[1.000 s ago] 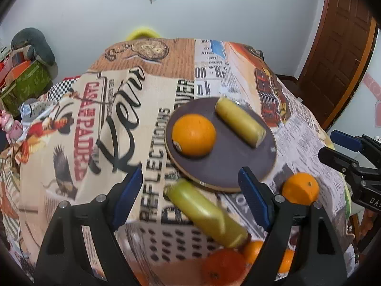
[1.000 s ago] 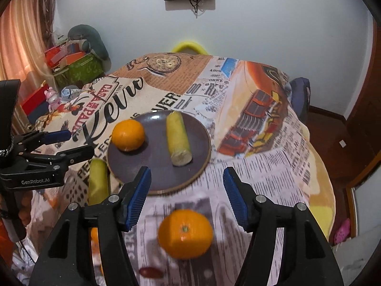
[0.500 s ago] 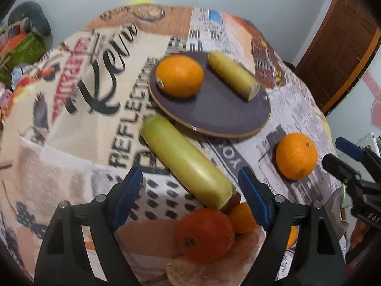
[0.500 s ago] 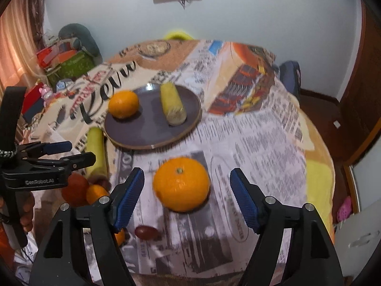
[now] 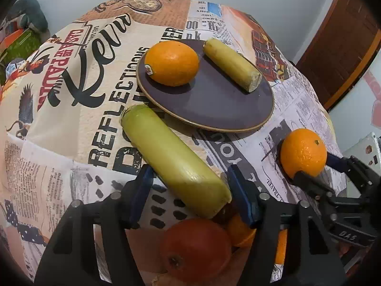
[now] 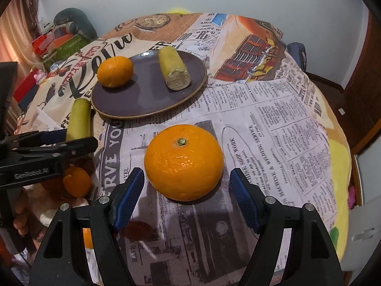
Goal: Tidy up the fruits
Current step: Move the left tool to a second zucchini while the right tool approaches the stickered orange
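A dark plate (image 5: pixel 214 109) on the printed tablecloth holds an orange (image 5: pixel 172 63) and a short yellow-green fruit piece (image 5: pixel 232 64). A longer yellow-green fruit piece (image 5: pixel 171 157) lies in front of the plate; my left gripper (image 5: pixel 190 193) is open with its near end between the blue pads. A loose orange (image 6: pixel 183 165) sits on the cloth; my right gripper (image 6: pixel 187 199) is open, its pads either side of it, not touching. The plate (image 6: pixel 142 100) also shows in the right wrist view.
A reddish fruit (image 5: pixel 197 245) and small oranges (image 5: pixel 240 230) lie at the table's near edge under the left gripper. The cloth falls away at the right edge (image 6: pixel 333 143). A wooden door (image 5: pixel 345 43) and clutter (image 6: pixel 59 38) stand beyond.
Both grippers have moved forward and down. The left now straddles the long fruit piece's near end; the right has closed in around the loose orange, which looks larger.
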`<state>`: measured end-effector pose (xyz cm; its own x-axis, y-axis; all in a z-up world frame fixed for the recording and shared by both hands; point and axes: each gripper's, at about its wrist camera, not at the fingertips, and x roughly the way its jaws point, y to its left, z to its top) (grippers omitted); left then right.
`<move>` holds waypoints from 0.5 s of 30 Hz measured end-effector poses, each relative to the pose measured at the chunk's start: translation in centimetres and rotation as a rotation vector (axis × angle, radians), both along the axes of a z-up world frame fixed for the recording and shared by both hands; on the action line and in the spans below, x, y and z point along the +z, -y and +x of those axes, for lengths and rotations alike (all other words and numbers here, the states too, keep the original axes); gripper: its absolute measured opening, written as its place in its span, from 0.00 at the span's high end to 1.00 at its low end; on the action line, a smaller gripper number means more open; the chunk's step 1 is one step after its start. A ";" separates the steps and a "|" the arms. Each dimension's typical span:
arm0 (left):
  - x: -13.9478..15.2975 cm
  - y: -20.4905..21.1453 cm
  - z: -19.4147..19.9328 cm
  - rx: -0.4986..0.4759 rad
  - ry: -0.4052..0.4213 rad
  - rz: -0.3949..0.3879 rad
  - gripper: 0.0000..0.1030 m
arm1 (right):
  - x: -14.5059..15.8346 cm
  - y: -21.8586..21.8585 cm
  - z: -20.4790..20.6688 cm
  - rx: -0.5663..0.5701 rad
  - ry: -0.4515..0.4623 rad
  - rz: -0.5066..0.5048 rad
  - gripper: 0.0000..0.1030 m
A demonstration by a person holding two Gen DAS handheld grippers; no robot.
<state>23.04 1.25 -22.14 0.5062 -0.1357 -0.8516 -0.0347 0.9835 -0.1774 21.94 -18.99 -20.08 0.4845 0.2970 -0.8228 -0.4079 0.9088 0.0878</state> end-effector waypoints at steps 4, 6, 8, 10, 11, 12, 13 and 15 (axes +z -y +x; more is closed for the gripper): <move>0.2 -1.0 0.0 0.029 0.005 -0.038 0.48 | -0.3 -0.3 0.1 -0.003 -0.007 0.015 0.31; 0.4 -1.6 -0.2 0.040 0.011 -0.043 0.52 | -0.2 -0.4 -0.1 -0.010 0.008 0.010 0.36; 0.7 -2.3 -0.4 0.042 0.019 -0.032 0.55 | -0.1 -0.4 -0.1 -0.001 0.014 0.001 0.36; 0.9 -3.0 -0.7 0.042 0.024 -0.016 0.59 | -0.1 -0.2 -0.1 0.002 0.011 0.008 0.37; 1.0 -3.5 -1.0 0.042 0.025 -0.011 0.61 | -0.1 -0.2 0.0 0.004 0.008 0.012 0.37; 1.1 -3.9 -1.1 0.043 0.024 -0.006 0.63 | -0.1 -0.1 -0.1 0.004 0.005 0.018 0.37; 1.1 -4.4 -1.3 0.045 0.022 0.001 0.64 | 0.0 0.0 -0.1 0.003 0.003 0.023 0.37; 1.0 -5.2 -1.7 0.039 0.016 0.002 0.66 | 0.1 0.2 -0.2 0.002 0.000 0.036 0.37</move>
